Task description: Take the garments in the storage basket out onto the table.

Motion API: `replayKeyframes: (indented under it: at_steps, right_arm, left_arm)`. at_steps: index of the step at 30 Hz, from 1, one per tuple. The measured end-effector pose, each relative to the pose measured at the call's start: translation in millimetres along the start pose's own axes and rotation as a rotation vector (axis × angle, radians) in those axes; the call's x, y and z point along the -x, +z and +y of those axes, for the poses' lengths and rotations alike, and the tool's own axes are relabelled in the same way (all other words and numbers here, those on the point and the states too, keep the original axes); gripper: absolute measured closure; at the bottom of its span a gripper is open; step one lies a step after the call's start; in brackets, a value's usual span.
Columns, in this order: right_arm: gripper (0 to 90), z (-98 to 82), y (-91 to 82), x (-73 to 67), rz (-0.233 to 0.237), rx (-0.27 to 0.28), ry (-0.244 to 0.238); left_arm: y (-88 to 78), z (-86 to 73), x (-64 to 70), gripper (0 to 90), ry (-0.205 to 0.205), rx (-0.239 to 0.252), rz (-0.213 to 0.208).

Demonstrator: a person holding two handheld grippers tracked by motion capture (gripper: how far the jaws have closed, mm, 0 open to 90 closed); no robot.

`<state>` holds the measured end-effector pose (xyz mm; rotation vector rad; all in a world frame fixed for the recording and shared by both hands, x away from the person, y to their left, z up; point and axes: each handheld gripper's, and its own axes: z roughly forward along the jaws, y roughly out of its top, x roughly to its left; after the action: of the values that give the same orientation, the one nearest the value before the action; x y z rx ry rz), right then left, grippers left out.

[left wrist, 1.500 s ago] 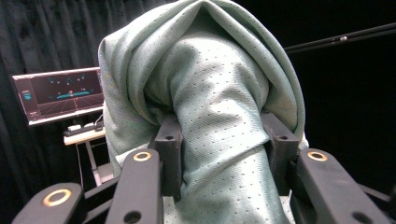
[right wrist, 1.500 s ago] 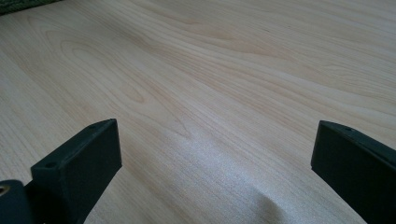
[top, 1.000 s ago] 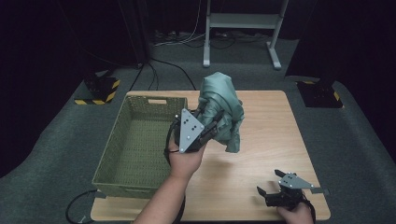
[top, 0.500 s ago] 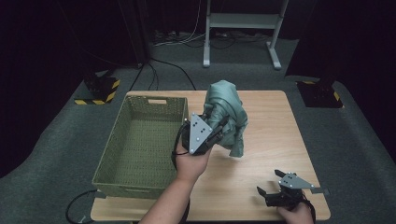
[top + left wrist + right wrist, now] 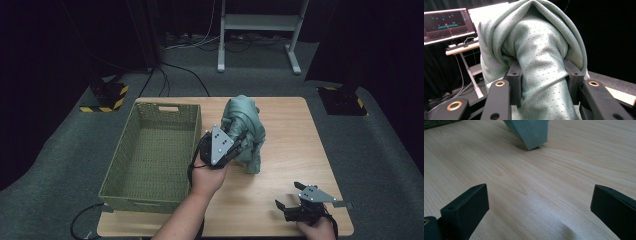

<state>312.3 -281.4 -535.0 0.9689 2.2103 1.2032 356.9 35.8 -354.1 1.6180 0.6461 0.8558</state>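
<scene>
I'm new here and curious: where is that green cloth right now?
In the high view the cloth hangs bunched in the left gripper over the table, just right of the basket.

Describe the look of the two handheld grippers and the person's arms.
Both the left gripper and right gripper are black, each topped by a grey three-cornered plate. Their blocky black jaws ride on arms with brass-ringed holes. The forearms are bare, without sleeves.

- No legible text, label, brand or number anywhere.
- Monitor [image 5: 447, 25] in the left gripper view: coloured graphics, too small to read.
- Yellow-black hazard stripes on floor base [image 5: 107, 96].
</scene>
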Motion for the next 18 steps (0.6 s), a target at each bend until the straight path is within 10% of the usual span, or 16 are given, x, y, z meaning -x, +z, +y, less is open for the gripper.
replayKeyframes:
  at_steps: [18]
  right_arm:
    - [1.5, 0.0, 0.1, -0.1, 0.000, 0.000, -0.004]
  left_arm:
    - [19.0, -21.4, 13.1, 59.0, -0.012, -0.087, -0.025]
